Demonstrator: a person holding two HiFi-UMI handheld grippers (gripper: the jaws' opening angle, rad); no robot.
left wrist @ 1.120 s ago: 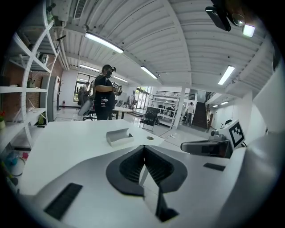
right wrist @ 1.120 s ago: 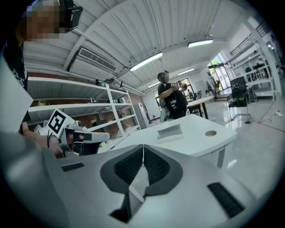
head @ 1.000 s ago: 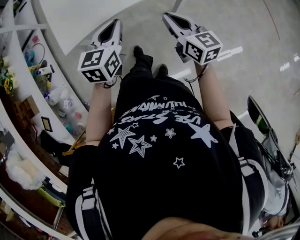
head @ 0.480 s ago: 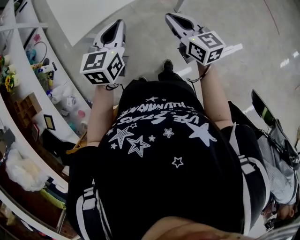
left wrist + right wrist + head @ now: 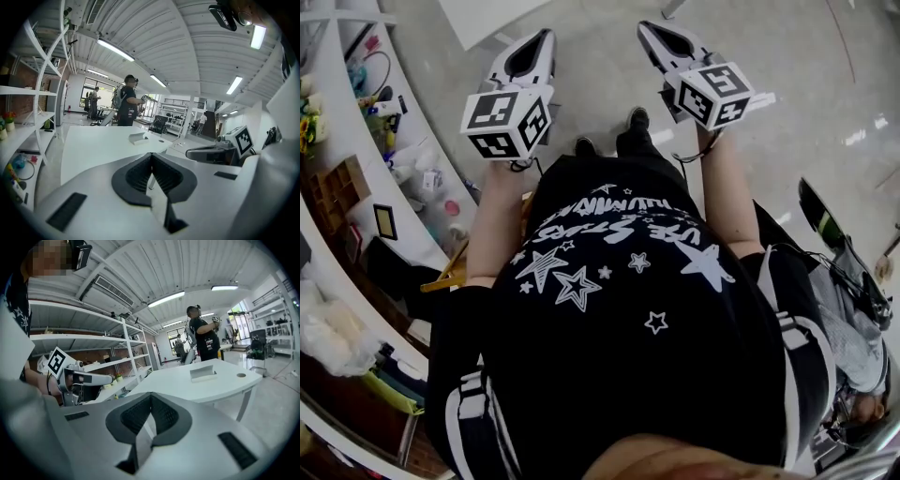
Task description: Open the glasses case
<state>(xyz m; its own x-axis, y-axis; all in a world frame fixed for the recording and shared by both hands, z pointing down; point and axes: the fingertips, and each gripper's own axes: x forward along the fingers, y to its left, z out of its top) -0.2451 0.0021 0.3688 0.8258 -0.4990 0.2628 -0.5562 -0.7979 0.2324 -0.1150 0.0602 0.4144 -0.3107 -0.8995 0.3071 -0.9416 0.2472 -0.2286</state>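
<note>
Glasses case (image 5: 203,373) is what I am taking the pale boxy thing on the white table (image 5: 174,380) to be. It is lying well ahead of my fingertips, a little to the right of the right pair and a little to the left of the left pair. From this far off it is too small for me to tell whether its lid is up or down.

I am holding my left gripper (image 5: 151,155) and my right gripper (image 5: 150,397) out side by side above the floor. Both pairs of fingers are pressed together with nothing between them.

As I judge it, this fits either a shut case waiting ahead of me or one already lying open. So I am not committing to any grip. What is serving me well here is keeping both pairs of fingers level and apart from each other, keeping them clear of the table edge, and keeping the case in sight between them.
</note>
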